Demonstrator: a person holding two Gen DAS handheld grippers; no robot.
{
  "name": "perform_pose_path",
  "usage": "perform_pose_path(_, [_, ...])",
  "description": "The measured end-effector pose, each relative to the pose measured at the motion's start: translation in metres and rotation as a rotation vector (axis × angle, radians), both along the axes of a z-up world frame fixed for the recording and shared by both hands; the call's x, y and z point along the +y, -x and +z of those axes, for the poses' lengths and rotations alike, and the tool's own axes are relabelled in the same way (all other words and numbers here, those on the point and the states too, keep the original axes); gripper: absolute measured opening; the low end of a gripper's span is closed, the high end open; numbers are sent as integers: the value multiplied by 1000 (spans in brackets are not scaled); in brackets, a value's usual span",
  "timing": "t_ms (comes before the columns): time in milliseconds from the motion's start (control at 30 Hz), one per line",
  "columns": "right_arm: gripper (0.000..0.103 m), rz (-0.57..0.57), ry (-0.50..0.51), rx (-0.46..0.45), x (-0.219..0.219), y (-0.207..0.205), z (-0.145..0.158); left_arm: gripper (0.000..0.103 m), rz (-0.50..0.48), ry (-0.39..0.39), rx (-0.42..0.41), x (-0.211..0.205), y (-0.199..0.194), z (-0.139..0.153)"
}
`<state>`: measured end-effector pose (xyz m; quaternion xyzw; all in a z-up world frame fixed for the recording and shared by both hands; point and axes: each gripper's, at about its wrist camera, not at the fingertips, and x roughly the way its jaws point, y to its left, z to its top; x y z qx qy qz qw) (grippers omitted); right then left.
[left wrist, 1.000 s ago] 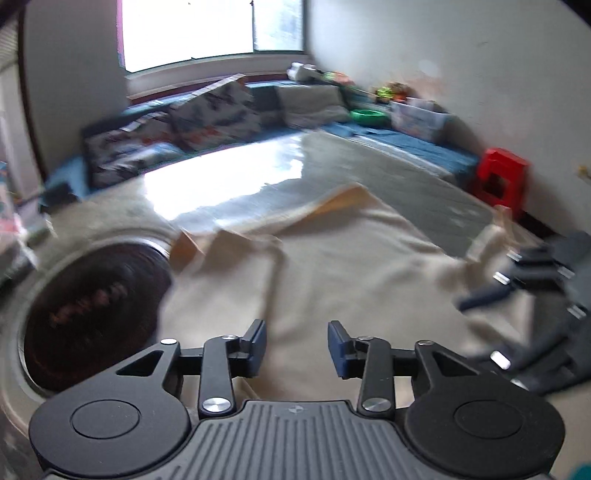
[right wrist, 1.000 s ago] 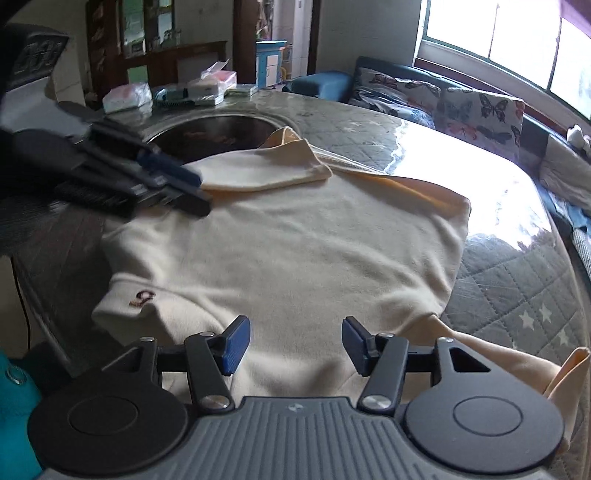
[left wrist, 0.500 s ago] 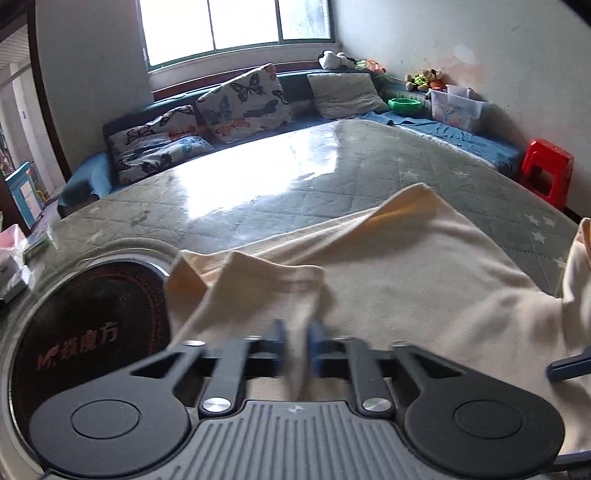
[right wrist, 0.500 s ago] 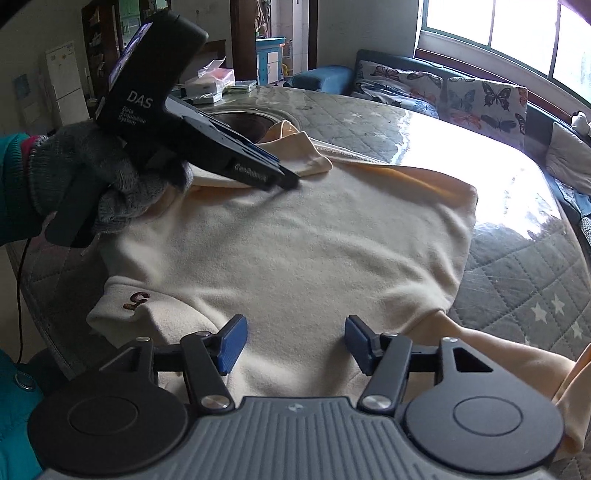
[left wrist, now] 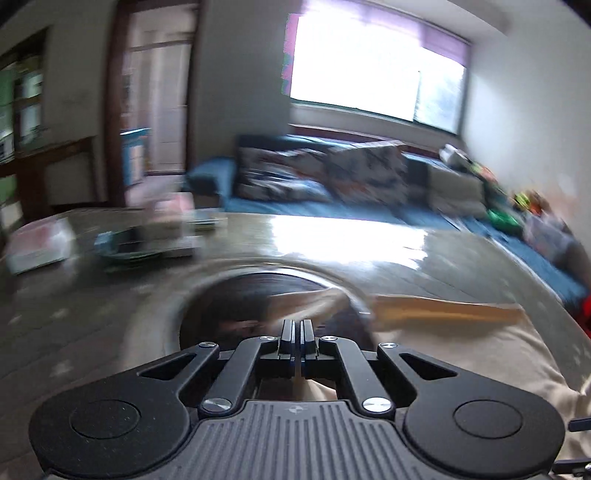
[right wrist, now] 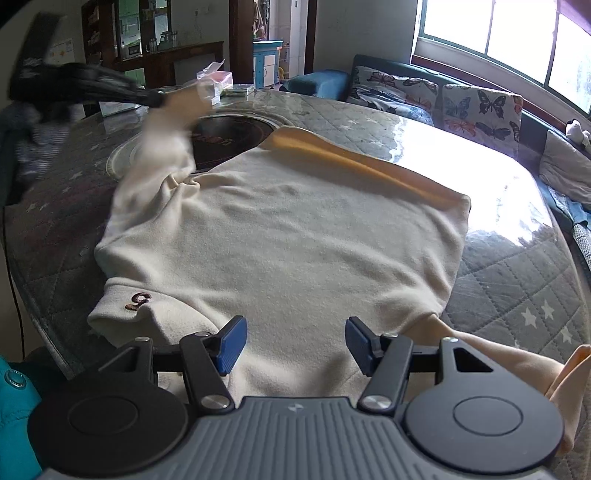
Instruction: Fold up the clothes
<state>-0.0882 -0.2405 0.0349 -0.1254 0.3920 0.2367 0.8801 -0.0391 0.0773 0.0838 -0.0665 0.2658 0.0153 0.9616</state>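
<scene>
A: Nearest the right-wrist camera, the right gripper [right wrist: 291, 345] hung over the near hem of the cream sweatshirt [right wrist: 288, 236], its jaws spread wide and holding nothing.

B: And the garment itself?

A: It lay spread flat on the quilted cover of the round desk [right wrist: 517, 266], body in the middle, one sleeve [right wrist: 509, 365] trailing off at the near right. A small brown mark [right wrist: 137, 301] showed on the near left edge.

B: How would it handle, do you think?

A: Soft, limp and fairly thick, I judged; it would drape and sag rather than hold a crease, so seams, cuffs or hem corners looked the best places to take hold.

B: The other hand?

A: Farther left, the left gripper [right wrist: 147, 99] was blurred. In its own view the left jaws were shut tight on the other sleeve [right wrist: 159, 155], which rose from the shoulder toward the tips.

B: Anything in the way?

A: Beyond the shoulder sat a dark round cooktop [right wrist: 229, 136] set into the desk; a dropped sleeve could land across it. At the far edge were boxes [right wrist: 218, 79]. Behind those, a sofa with butterfly cushions [right wrist: 476, 110] stood under the window [right wrist: 495, 33], well clear of the work.
</scene>
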Motion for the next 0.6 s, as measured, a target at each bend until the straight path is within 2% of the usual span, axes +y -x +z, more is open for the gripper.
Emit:
perform_pose_path(200, [61,34,-9,-13,7,-3,12,2,136,16,89,48,19,-31])
perform_pose_path(333, [61,78,-18,-10,20,-9,15,2,151,-13,92,51,31,-43])
perform_pose_path(433, [60,117,-35,6,32,-12,14,2,182,-57,132,53,35,-51])
perform_pose_path(533, [60,165,-38,26,45,-14,10,4,222,-18,183,68,40,-56])
perform_pose_path(600, [60,189,-33,30,52,-15,8,5,228,-7,168,72,39,-51])
